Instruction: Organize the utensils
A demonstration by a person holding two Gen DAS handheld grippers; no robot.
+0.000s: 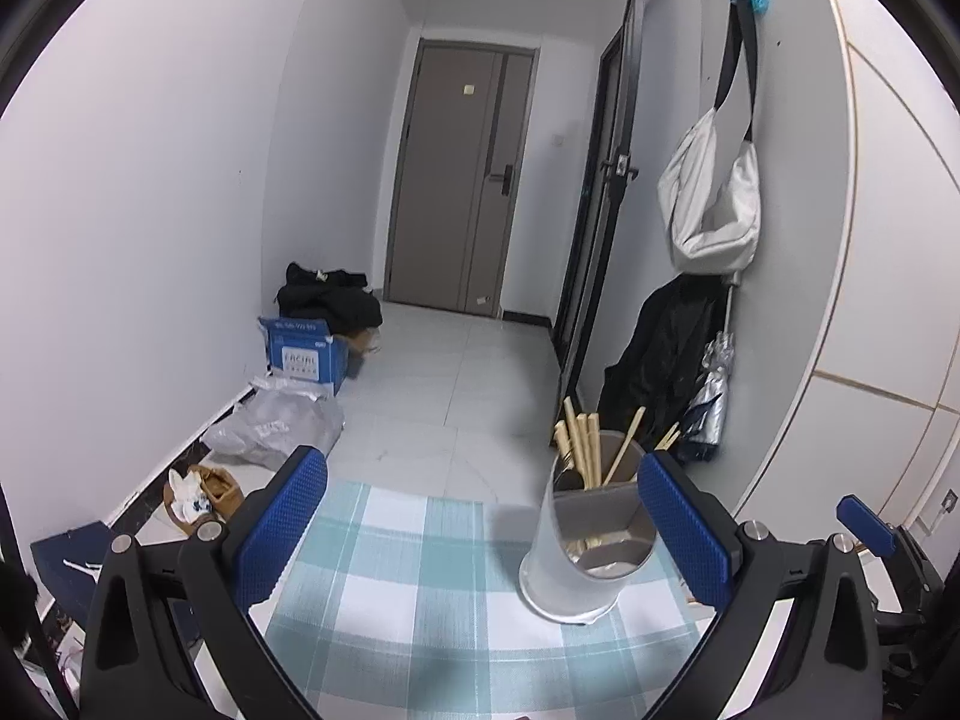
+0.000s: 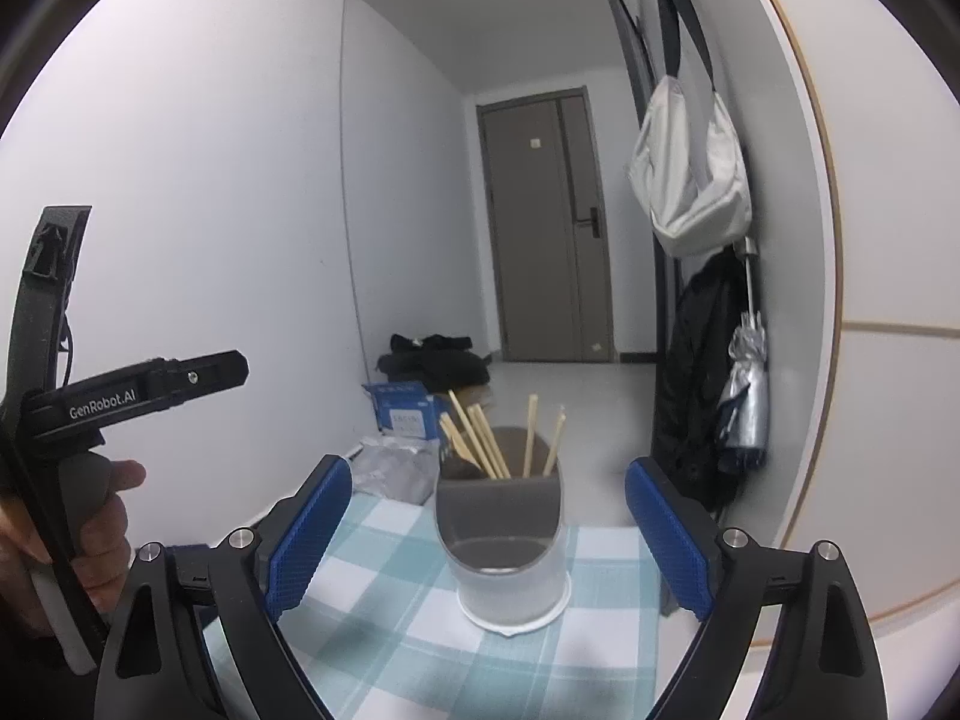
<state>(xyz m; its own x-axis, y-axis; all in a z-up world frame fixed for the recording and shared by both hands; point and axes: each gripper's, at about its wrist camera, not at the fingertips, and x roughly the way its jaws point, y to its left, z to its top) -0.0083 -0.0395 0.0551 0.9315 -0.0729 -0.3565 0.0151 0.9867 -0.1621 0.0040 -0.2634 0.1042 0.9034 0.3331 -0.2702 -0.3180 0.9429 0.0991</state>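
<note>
Holder [image 2: 503,546] upright on checked tabletop [image 2: 384,630], chopsticks [image 2: 480,441] standing loose in rear compartment. Left hand-held gripper [image 1: 480,531] spread, empty; right hand-held gripper [image 2: 489,540] spread, empty. Probably light, stiff, smooth, tippy: best pinched low across the walls.

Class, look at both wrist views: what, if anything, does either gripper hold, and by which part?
Nothing. The left gripper and right gripper stand open, clear of the grey plastic utensil holder with wooden chopsticks.
</note>
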